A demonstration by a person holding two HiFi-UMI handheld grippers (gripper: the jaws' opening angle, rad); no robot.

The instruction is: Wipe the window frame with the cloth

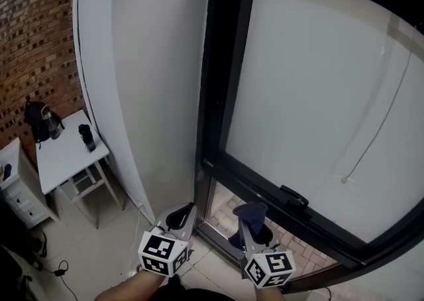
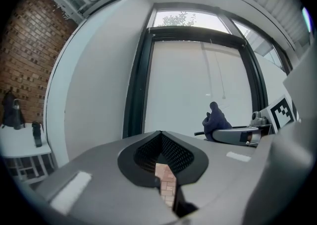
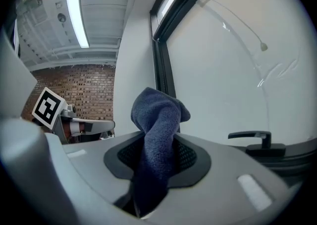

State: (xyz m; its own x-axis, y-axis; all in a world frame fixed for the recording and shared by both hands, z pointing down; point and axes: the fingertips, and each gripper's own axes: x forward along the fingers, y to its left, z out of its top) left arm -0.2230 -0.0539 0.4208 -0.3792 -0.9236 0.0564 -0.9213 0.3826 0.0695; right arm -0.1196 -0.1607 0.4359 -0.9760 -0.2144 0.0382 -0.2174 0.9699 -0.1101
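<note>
The dark blue cloth point(image 1: 250, 212) is bunched up between the jaws of my right gripper point(image 1: 252, 224), which is shut on it. Its top sticks out above the jaws in the right gripper view, cloth point(image 3: 158, 117), gripper point(image 3: 156, 144). The black window frame point(image 1: 211, 94) rises just ahead, and its bottom rail point(image 1: 265, 193) runs off to the right. The cloth hangs just short of that rail, below the black handle point(image 1: 293, 197). My left gripper point(image 1: 183, 213) stands beside it to the left, shut and holding nothing point(image 2: 161, 137). From there the cloth point(image 2: 214, 120) shows at the right.
A white wall panel point(image 1: 146, 81) adjoins the frame's left side. Further left stand a white side table point(image 1: 63, 157) with a black bottle point(image 1: 87, 137), a dark backpack point(image 1: 38, 120), white drawers point(image 1: 16, 190) and a brick wall point(image 1: 33, 41). A cord point(image 1: 387, 104) hangs across the pane.
</note>
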